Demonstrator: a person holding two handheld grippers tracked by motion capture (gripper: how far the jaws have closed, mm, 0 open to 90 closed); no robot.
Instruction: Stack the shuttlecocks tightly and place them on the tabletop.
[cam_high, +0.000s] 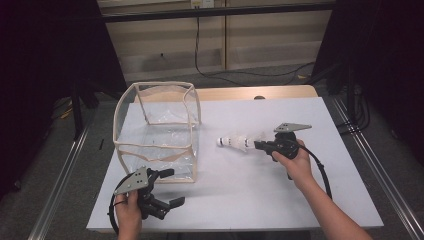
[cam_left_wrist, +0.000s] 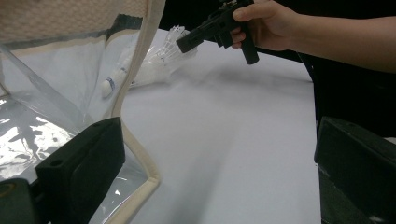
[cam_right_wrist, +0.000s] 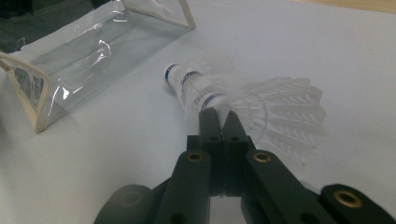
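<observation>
Standing empty: clear bag (cam_high: 157, 132)

Bag (cam_high: 157, 131) is sitting on the left half of the board (cam_high: 280, 200), near its back-left part, opening facing up. Shuttlecocks (cam_high: 235, 142) are lying just right of the bag, mid-board, apart from it, corks pointing toward the bag. Right gripper (cam_high: 258, 145) is sitting right of the shuttlecocks, jaws pinching their feather end. Left gripper (cam_high: 170, 187) is hovering in front of the bag, at the board's near-left edge, jaws spread, one jaw just beside the bag's front corner. Table (cam_high: 250, 93) is showing behind the board's far edge.
</observation>
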